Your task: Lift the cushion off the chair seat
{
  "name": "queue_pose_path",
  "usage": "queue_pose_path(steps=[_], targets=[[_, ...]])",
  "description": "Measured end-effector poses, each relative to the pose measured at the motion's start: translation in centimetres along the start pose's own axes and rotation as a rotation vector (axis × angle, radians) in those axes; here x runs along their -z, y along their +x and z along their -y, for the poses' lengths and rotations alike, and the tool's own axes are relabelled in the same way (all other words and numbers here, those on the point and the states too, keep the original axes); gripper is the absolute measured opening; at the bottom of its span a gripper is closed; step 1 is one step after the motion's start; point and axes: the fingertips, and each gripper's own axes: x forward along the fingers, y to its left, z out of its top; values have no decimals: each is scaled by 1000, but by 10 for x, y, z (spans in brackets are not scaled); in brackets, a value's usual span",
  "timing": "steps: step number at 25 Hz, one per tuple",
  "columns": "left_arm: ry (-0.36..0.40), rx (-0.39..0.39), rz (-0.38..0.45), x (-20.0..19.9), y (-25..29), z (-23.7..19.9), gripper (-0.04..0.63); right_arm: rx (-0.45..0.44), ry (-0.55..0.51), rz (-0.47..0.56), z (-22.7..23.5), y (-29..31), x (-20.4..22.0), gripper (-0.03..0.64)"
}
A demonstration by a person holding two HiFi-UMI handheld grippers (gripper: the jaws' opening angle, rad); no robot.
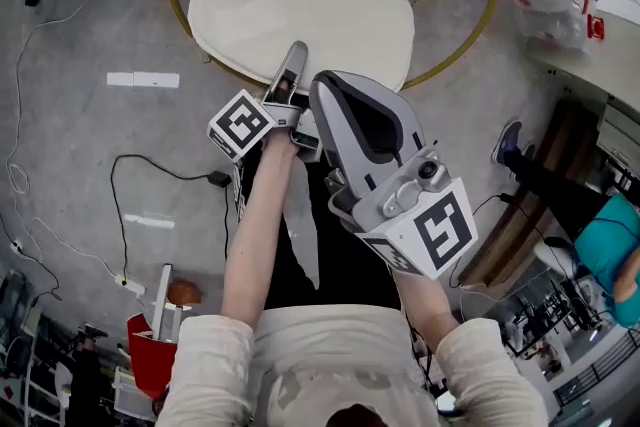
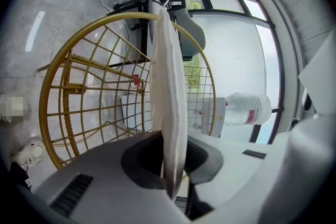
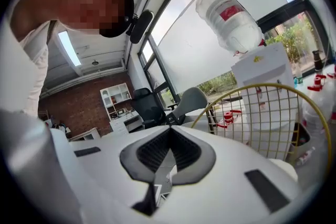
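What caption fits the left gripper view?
Left gripper clamps a flat cream fabric cushion edge-on, round gold wire chair behind.

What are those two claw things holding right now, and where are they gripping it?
The left gripper pinches the cushion by its near edge; the right gripper is shut on nothing.

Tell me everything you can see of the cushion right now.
The cushion is a thin, cream, rounded pad with a smooth fabric cover and a seamed edge. From the head view it shows its broad face inside the gold ring of the chair. The left gripper view sees it edge-on, running straight away from the jaws. Its near edge is pinched between the jaws of the left gripper. Whether its far part rests on the seat cannot be told.
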Motion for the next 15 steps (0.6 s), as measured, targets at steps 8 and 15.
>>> queue_pose_path(steps=[8, 15], targets=[[54, 98, -6, -17, -7, 105, 48, 98, -86, 46, -25, -21, -66, 15], [171, 218, -12, -27, -9, 249, 48, 213, -164, 160, -36, -46, -171, 15]])
